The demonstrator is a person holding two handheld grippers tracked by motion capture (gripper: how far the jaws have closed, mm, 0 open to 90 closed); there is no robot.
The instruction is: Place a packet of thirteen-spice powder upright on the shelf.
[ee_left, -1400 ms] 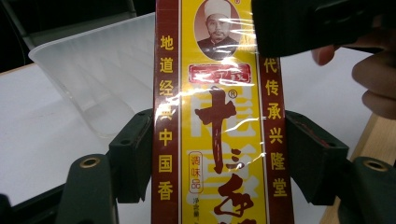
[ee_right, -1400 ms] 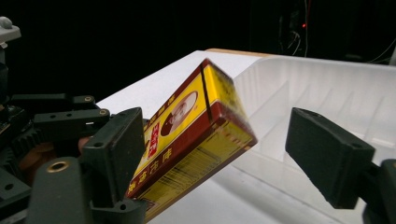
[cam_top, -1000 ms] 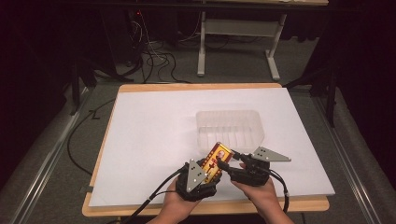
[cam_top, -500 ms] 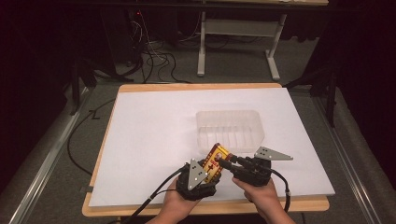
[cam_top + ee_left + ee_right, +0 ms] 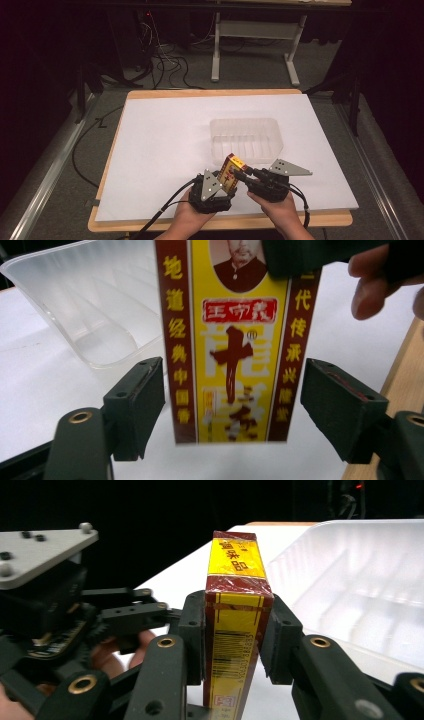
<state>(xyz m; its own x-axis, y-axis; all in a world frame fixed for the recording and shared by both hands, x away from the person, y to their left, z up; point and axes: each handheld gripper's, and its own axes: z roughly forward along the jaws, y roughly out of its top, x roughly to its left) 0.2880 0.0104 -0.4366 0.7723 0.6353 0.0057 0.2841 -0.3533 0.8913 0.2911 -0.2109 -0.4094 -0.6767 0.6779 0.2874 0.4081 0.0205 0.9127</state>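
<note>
My right claw (image 5: 232,645) is clamping the yellow-and-maroon cardboard box (image 5: 235,610); my left claw (image 5: 232,407) is now gaping around it, so I'm judging the handover done beside the clear plastic tray (image 5: 246,139).

The high view sits above the person's side, looking forward and down over the whole white table (image 5: 165,145) to the dim floor and cables beyond. The left gripper view is super close, looking along its jaws at the face of the yellow-and-red box (image 5: 232,340) with the clear plastic tray (image 5: 85,300) behind. The right gripper view is equally tight on the box's barcoded narrow side. All three share the box and tray.
</note>
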